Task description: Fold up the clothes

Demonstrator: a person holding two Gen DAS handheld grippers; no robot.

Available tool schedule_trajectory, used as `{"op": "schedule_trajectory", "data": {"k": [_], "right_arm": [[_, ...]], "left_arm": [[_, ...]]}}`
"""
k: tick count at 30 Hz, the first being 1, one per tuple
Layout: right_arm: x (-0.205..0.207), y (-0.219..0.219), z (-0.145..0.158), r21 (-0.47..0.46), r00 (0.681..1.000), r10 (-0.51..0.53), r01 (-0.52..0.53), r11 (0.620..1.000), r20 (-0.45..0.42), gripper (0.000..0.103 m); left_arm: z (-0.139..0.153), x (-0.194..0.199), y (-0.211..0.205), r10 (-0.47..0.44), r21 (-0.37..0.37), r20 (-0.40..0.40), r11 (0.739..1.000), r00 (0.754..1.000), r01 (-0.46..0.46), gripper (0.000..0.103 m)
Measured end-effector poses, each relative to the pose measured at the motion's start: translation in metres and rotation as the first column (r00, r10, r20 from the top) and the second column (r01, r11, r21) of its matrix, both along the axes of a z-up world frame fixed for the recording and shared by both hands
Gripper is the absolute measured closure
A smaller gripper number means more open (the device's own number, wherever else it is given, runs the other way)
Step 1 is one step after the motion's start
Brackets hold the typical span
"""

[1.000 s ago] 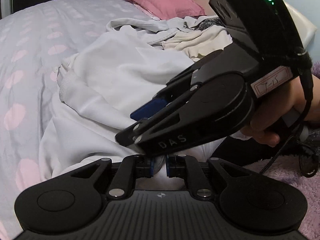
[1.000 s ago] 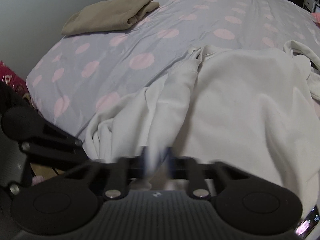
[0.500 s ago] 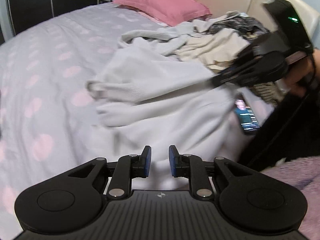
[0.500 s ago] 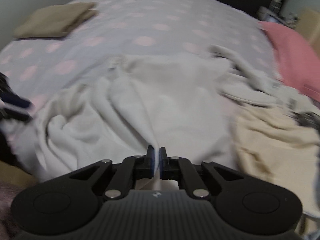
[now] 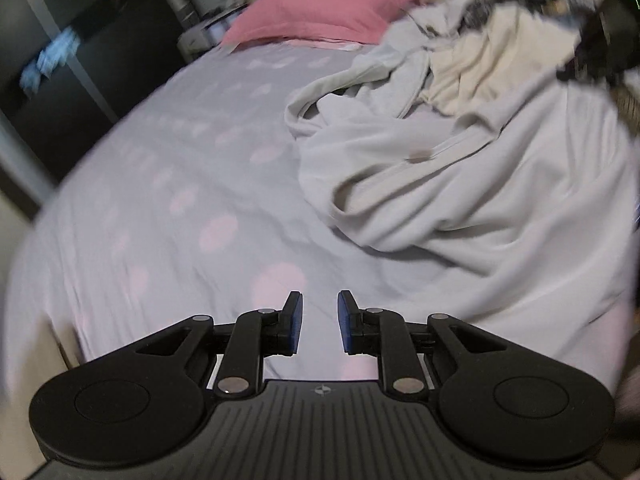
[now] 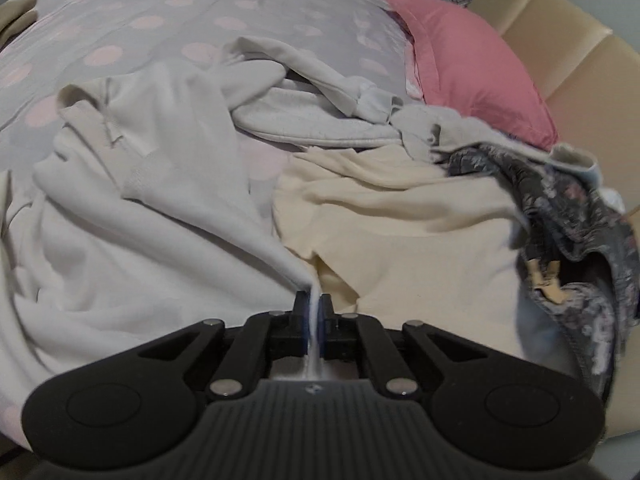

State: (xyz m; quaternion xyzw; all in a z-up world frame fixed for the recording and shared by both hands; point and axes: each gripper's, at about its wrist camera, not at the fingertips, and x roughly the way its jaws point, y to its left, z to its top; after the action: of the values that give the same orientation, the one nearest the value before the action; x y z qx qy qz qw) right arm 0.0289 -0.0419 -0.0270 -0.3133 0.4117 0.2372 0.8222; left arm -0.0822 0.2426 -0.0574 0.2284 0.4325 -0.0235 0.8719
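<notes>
A white sweatshirt [image 6: 132,216] lies crumpled on the polka-dot bed, its hem cuff toward the far left. My right gripper [image 6: 314,312] is shut on an edge of that sweatshirt, with the fabric pulled taut into the pads. In the left wrist view the same sweatshirt [image 5: 500,208] spreads over the right half of the bed. My left gripper [image 5: 319,320] hovers open above bare bedsheet, left of the sweatshirt, with nothing between its blue pads. The right gripper's black body [image 5: 600,40] shows blurred at the upper right.
A cream garment [image 6: 400,216], a light grey garment [image 6: 316,120] and a dark floral one [image 6: 580,216] are piled near the pink pillow [image 6: 472,64]. A folded tan garment [image 6: 16,20] sits at the far left. The beige headboard [image 6: 560,52] is behind. Bedsheet [image 5: 180,168] stretches left.
My left gripper let go of the sweatshirt, opened and swung left over bare sheet. My right gripper, still clamping the sweatshirt edge, moved right toward the pile of clothes and the pillow.
</notes>
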Motion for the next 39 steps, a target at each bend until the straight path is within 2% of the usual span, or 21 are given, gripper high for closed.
{"op": "schedule_trajectory", "data": {"k": [2, 5, 9, 13, 18, 22, 23, 24, 26, 27, 28, 32, 34, 37, 39], "right_arm": [[0.006, 0.001, -0.006, 0.01, 1.0, -0.01, 0.01, 1.0, -0.017, 0.098], [0.008, 0.002, -0.011, 0.0, 1.0, 0.001, -0.001, 1.0, -0.019, 0.098], [0.01, 0.002, -0.016, 0.012, 0.999, 0.006, -0.005, 1.0, -0.047, 0.098], [0.011, 0.005, -0.02, 0.013, 0.997, 0.022, -0.021, 1.0, -0.071, 0.098], [0.013, 0.008, -0.024, 0.019, 0.995, 0.038, -0.036, 0.999, -0.096, 0.098], [0.014, 0.01, -0.023, 0.028, 0.994, 0.045, -0.043, 0.999, -0.101, 0.097], [0.014, 0.01, -0.022, 0.03, 0.994, 0.047, -0.044, 0.999, -0.102, 0.097], [0.014, 0.01, -0.021, 0.033, 0.994, 0.048, -0.045, 0.998, -0.102, 0.097], [0.014, 0.01, -0.02, 0.04, 0.994, 0.049, -0.045, 0.998, -0.101, 0.097], [0.014, 0.009, -0.02, 0.042, 0.994, 0.048, -0.044, 0.998, -0.101, 0.097], [0.014, 0.009, -0.019, 0.043, 0.994, 0.048, -0.043, 0.998, -0.101, 0.097], [0.011, 0.008, -0.016, 0.05, 0.995, 0.045, -0.041, 0.998, -0.087, 0.097], [0.01, 0.006, -0.013, 0.06, 0.997, 0.039, -0.035, 0.998, -0.07, 0.098], [0.005, 0.006, -0.002, 0.09, 0.999, 0.032, -0.03, 0.996, -0.018, 0.098], [-0.002, 0.007, 0.008, 0.113, 0.999, 0.034, -0.038, 0.993, 0.035, 0.098]], "left_arm": [[-0.014, 0.018, -0.003, -0.073, 0.081, -0.007, 0.994, 0.997, 0.074, 0.086], [-0.044, 0.042, -0.008, -0.195, 0.186, -0.027, 0.963, 0.98, 0.197, 0.086], [-0.084, 0.07, -0.014, -0.344, 0.31, -0.067, 0.885, 0.937, 0.347, 0.086], [-0.113, 0.086, -0.015, -0.437, 0.391, -0.094, 0.81, 0.895, 0.437, 0.081], [-0.116, 0.095, -0.019, -0.491, 0.413, -0.126, 0.764, 0.862, 0.496, 0.072], [-0.117, 0.101, -0.022, -0.53, 0.424, -0.152, 0.727, 0.834, 0.54, 0.07], [-0.118, 0.103, -0.023, -0.54, 0.427, -0.158, 0.718, 0.827, 0.55, 0.077], [-0.118, 0.104, -0.024, -0.549, 0.43, -0.165, 0.708, 0.819, 0.561, 0.088], [-0.118, 0.108, -0.026, -0.567, 0.435, -0.178, 0.688, 0.804, 0.581, 0.096], [-0.117, 0.111, -0.027, -0.567, 0.431, -0.176, 0.69, 0.804, 0.581, 0.101], [-0.114, 0.113, -0.029, -0.558, 0.42, -0.167, 0.706, 0.813, 0.57, 0.101], [-0.089, 0.114, -0.031, -0.454, 0.31, -0.094, 0.832, 0.886, 0.459, 0.103], [-0.072, 0.112, -0.031, -0.389, 0.258, -0.046, 0.885, 0.92, 0.387, 0.103], [-0.041, 0.103, -0.024, -0.283, 0.198, 0.029, 0.942, 0.959, 0.272, 0.103], [-0.02, 0.096, -0.018, -0.208, 0.152, 0.077, 0.969, 0.975, 0.195, 0.103]]}}
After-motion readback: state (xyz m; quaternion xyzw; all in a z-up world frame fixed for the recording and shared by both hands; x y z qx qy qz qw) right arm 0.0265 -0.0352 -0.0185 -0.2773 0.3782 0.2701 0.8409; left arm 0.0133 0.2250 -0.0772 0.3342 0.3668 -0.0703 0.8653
